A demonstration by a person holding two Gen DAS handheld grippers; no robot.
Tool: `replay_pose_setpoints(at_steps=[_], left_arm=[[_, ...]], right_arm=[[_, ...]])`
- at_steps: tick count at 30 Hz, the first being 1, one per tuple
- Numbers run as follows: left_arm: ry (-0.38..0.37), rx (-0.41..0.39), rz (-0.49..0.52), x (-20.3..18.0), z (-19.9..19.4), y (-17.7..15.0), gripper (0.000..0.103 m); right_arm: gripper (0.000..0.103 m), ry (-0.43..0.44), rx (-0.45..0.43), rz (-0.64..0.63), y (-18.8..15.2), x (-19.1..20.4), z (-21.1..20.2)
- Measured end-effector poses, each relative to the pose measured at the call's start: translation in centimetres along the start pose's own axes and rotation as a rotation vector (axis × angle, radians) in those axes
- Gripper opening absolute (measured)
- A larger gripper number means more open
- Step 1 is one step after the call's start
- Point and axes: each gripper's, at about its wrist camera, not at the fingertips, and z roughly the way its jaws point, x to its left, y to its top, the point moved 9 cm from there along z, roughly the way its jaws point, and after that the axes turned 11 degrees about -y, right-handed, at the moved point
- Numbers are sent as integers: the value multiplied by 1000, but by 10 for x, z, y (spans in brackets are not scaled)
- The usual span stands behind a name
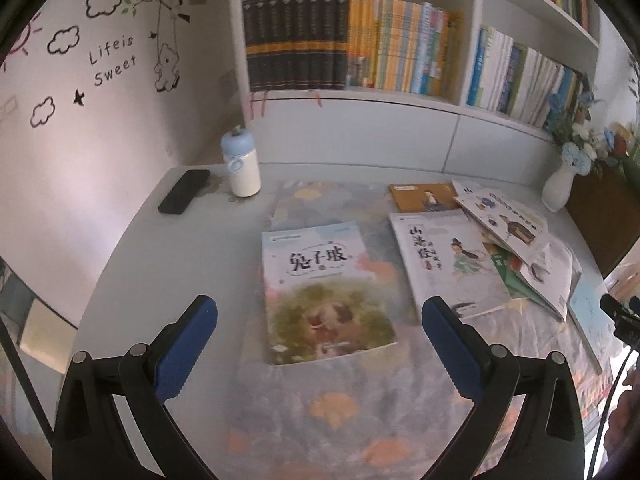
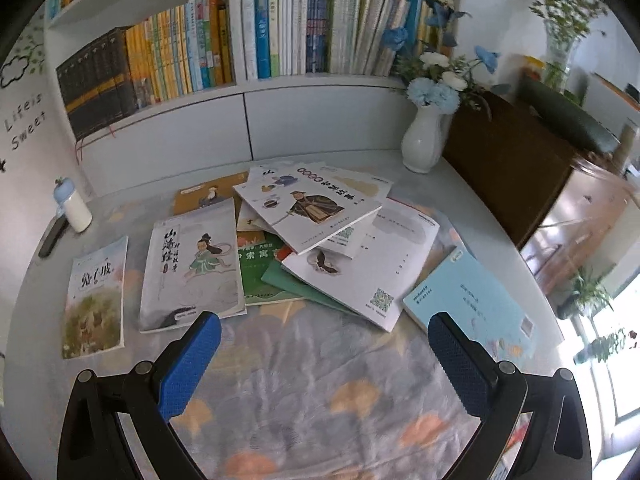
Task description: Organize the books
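Your messy pile of overlapping paperbacks (image 2: 320, 240) hides its lower covers; the green-meadow picture book (image 1: 326, 292) lies lengthwise away from you. Left claw (image 1: 320, 344) and right claw (image 2: 324, 356) both hang released, gripping nothing.

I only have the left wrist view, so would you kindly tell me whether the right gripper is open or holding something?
Observer: The right gripper has its jaws wide open and empty, above the floral-patterned cloth.
Operator: Thank you. What lies nearest to it on its right side?
Observer: A pale blue paperback book lies flat on the table, apart from the pile, its near edge hidden behind the right-hand jaw.
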Motion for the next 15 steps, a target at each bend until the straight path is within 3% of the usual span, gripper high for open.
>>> replay_pose_setpoints(at_steps=[7,15], left_arm=[[-41,64,-39,39,18,-14,102],[-78,91,18,58,28,-15,102]], right_arm=[[103,-37,-6,-26,-6,32,-16],[103,-24,-10,-50,-17,81,-33]])
